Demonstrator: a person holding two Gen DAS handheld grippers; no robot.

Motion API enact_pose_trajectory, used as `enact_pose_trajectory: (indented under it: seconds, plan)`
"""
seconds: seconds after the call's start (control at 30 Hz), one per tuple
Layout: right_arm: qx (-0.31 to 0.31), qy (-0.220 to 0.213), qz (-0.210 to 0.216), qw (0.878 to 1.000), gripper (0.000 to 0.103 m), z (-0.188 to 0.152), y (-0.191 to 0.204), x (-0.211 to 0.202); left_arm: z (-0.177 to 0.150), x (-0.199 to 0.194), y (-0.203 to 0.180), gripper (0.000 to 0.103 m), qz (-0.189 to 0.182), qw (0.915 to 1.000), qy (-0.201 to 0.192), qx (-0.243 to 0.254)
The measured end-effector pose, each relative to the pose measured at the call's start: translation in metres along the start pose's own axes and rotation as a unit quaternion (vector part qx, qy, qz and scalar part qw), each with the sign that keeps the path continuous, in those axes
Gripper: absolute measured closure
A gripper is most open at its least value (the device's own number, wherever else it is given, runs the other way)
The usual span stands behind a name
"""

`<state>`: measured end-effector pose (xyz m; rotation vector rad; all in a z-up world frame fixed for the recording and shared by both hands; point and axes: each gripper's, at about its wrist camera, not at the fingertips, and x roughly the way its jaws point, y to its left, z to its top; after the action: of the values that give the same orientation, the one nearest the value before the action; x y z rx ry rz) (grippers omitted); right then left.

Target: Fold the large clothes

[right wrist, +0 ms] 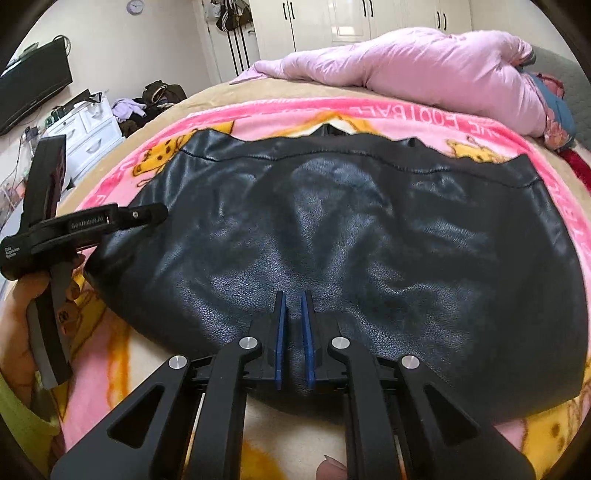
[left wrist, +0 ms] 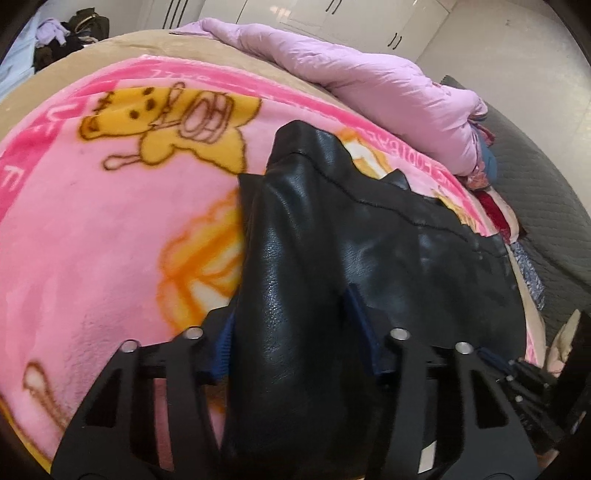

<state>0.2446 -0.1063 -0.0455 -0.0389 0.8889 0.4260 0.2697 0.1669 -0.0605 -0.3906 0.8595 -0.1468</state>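
Note:
A black leather garment [right wrist: 332, 236] lies spread flat on a pink cartoon blanket [right wrist: 258, 114] on a bed. My right gripper [right wrist: 294, 306] sits at its near edge, its blue pads [right wrist: 281, 332] nearly together with a small fold of leather pinched between them. In the left wrist view the left gripper [left wrist: 291, 306] has its jaws wide apart, with a raised part of the black garment [left wrist: 288, 258] lying between the fingers. The left gripper's body also shows in the right wrist view [right wrist: 92, 225], at the garment's left edge.
A bunched lilac quilt [right wrist: 424, 66] lies along the far side of the bed. A tan sheet [left wrist: 110, 48] shows beyond the blanket. White drawers [right wrist: 88, 125], a TV [right wrist: 33, 85] and piled clothes [right wrist: 155, 96] stand at the left. White wardrobes [right wrist: 332, 22] line the back wall.

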Motion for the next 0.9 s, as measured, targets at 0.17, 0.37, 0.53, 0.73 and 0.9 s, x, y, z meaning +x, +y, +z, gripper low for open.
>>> enact_pose_trajectory:
  seconds: [0.17, 0.37, 0.53, 0.73, 0.9]
  plan:
    - [-0.011, 0.017, -0.008, 1.0, 0.096, -0.005, 0.002, 0.014, 0.001, -0.003, -0.009, 0.078, -0.007, 0.9998, -0.015, 0.01]
    - [-0.004, 0.021, -0.002, 1.0, 0.096, -0.008, 0.0, 0.02, 0.005, -0.03, -0.044, 0.091, -0.009, 0.9958, -0.061, 0.068]
    - [0.048, -0.019, 0.035, 0.998, 0.097, 0.025, -0.023, -0.013, 0.01, -0.052, -0.059, 0.093, -0.033, 0.9923, -0.088, 0.08]
    - [0.065, -0.016, -0.002, 0.998, 0.097, 0.083, -0.047, 0.015, 0.01, -0.059, -0.063, 0.094, -0.054, 0.9908, -0.095, 0.08]
    - [0.106, 0.061, -0.004, 0.993, 0.103, 0.096, -0.068, 0.086, 0.01, -0.063, -0.073, 0.095, -0.079, 0.9888, -0.094, 0.085]
